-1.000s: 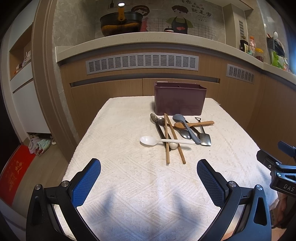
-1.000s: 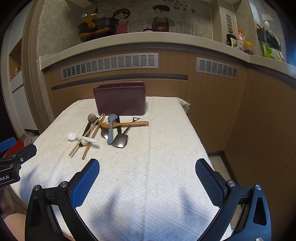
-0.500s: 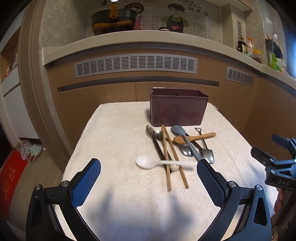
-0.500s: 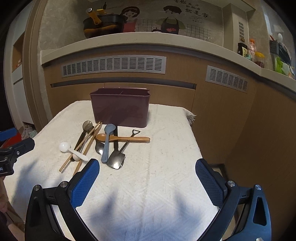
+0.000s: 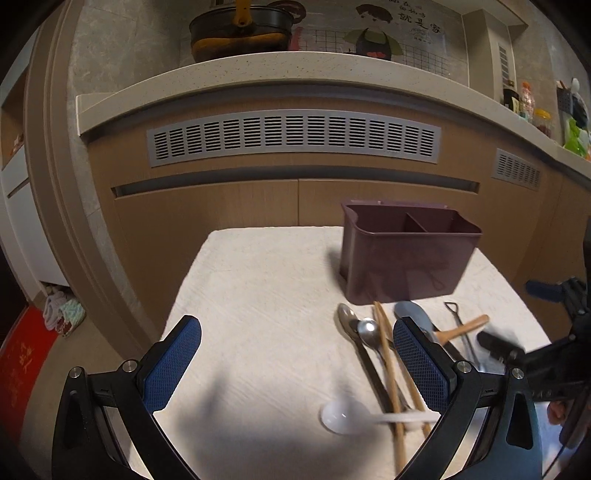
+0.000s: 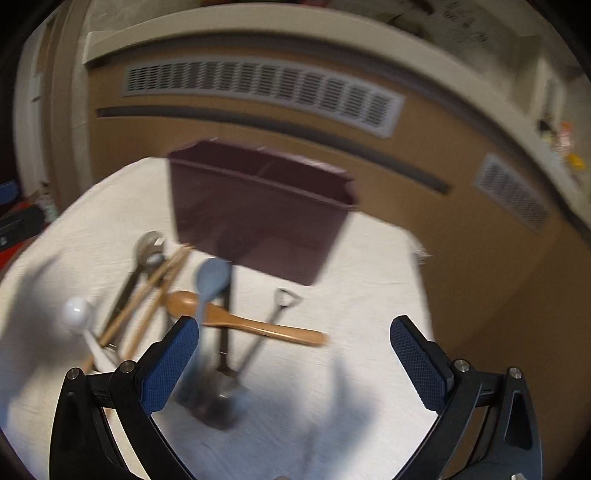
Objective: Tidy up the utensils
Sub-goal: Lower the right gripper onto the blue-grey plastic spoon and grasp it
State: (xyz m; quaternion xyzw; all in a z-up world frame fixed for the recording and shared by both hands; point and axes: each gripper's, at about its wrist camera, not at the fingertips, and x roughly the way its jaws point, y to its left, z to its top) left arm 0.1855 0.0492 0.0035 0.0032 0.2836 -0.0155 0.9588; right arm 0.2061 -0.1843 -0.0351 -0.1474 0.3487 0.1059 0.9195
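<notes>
A dark purple two-compartment utensil holder (image 5: 406, 258) (image 6: 258, 218) stands empty at the far end of a white cloth. In front of it lies a pile of utensils: a white spoon (image 5: 343, 417) (image 6: 77, 310), wooden chopsticks (image 5: 388, 362) (image 6: 155, 284), metal spoons (image 5: 354, 325), a grey-blue spoon (image 6: 212, 277), a wooden spoon (image 6: 255, 325) and a small metal shovel-shaped spoon (image 6: 258, 339). My left gripper (image 5: 295, 369) is open, low over the cloth left of the pile. My right gripper (image 6: 291, 362) is open above the wooden spoon's handle and the shovel spoon.
The cloth-covered table (image 5: 258, 295) stands against a wooden counter front with grey vents (image 5: 295, 136). A black pot (image 5: 240, 33) sits on the counter top. Bottles and jars (image 5: 532, 107) stand at the counter's right. The floor drops away left of the table.
Both grippers have moved forward and down toward the utensil pile. The right wrist view is now blurred by motion and tilted. The utensils and holder have not moved.
</notes>
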